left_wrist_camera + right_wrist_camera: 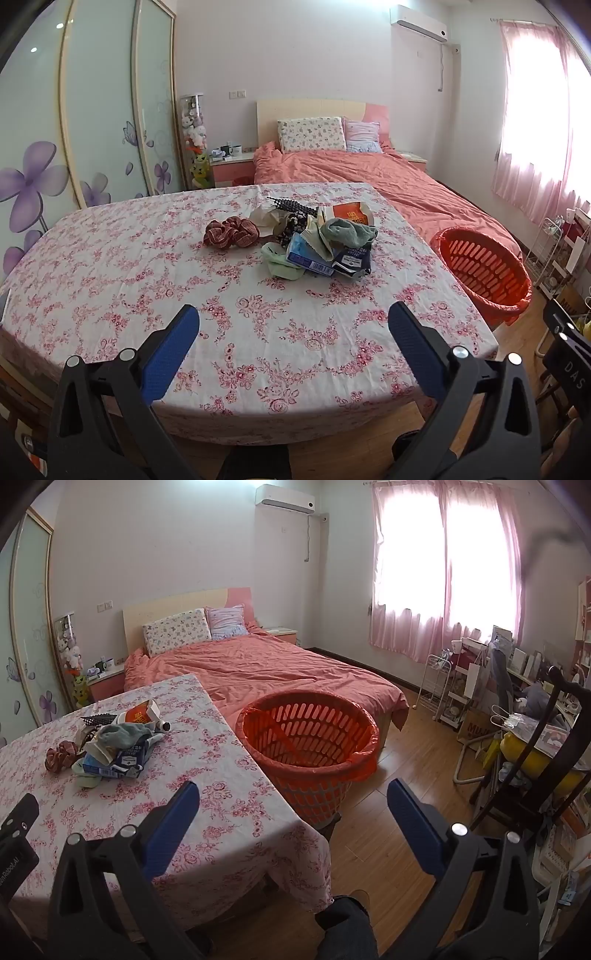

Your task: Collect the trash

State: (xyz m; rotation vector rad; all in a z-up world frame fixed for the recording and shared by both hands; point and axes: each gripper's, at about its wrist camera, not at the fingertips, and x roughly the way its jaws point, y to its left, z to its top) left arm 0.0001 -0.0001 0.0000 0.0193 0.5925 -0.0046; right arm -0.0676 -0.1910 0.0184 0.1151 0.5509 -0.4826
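Left wrist view: my left gripper (293,325) hangs above the near part of the desk (110,280), angled downward toward its flowered cloth. Jaws spread wide, blue pads (171,354) apart, nothing between them. The trash pile (317,240) lies past the gripper, toward the far half of the desk, well apart from the pads: a blue carton (306,258), a dark packet (351,260), a grey-green cloth (349,230) on top, an orange-and-white box (349,214) behind. A red-brown scrunchie (231,232) sits just left of the pile, a pale green item (282,267) at its near edge. The orange basket (484,269) stands off the desk's right side, beside the bed (369,173).

Right wrist view: my right gripper (293,805) also tilts downward, held over the desk's near right corner and the wood floor (399,738). Jaws wide, empty. The basket, lined with an orange bag, sits straight ahead between the fingers, on the floor by the desk edge. The trash pile lies to the left, on the desk. A dark part of my left gripper's rig shows at the left edge.
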